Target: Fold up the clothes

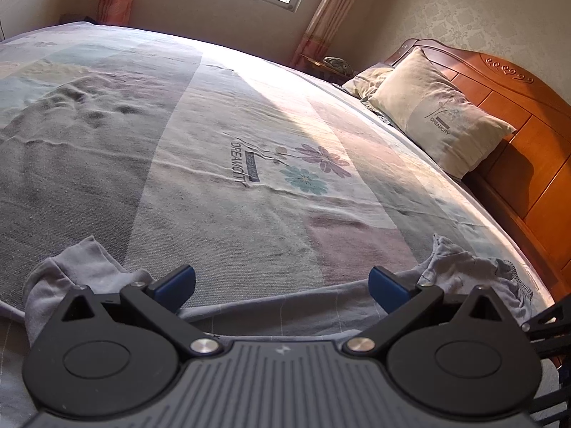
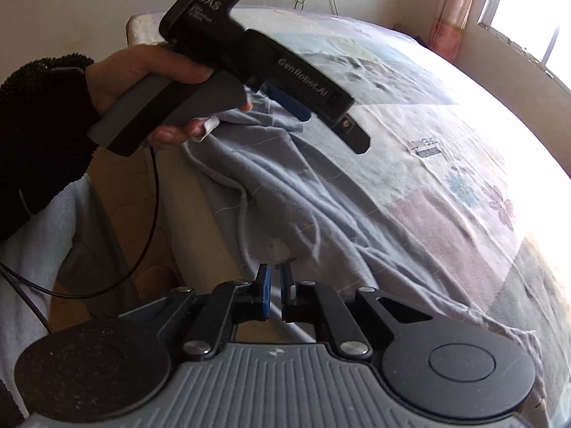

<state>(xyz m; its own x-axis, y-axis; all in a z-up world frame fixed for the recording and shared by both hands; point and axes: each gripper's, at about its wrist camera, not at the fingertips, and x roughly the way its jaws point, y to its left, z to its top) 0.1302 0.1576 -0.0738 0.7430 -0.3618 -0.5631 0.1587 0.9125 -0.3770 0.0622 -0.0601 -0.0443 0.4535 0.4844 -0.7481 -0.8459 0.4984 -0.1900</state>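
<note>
One grey garment (image 2: 285, 192), two pillows (image 1: 439, 114) by the headboard, two grippers. Garment lies rumpled along the near edge of the bed sheet (image 1: 221, 149). Left gripper (image 1: 282, 285) spread wide, nothing between its pads, garment beneath and to both sides. Right gripper (image 2: 274, 285) nearly closed just above the cloth; whether it pinches fabric is unclear.

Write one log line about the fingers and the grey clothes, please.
left fingers: open above grey garment | right fingers: shut, hold unclear | grey garment: crumpled on bed
</note>
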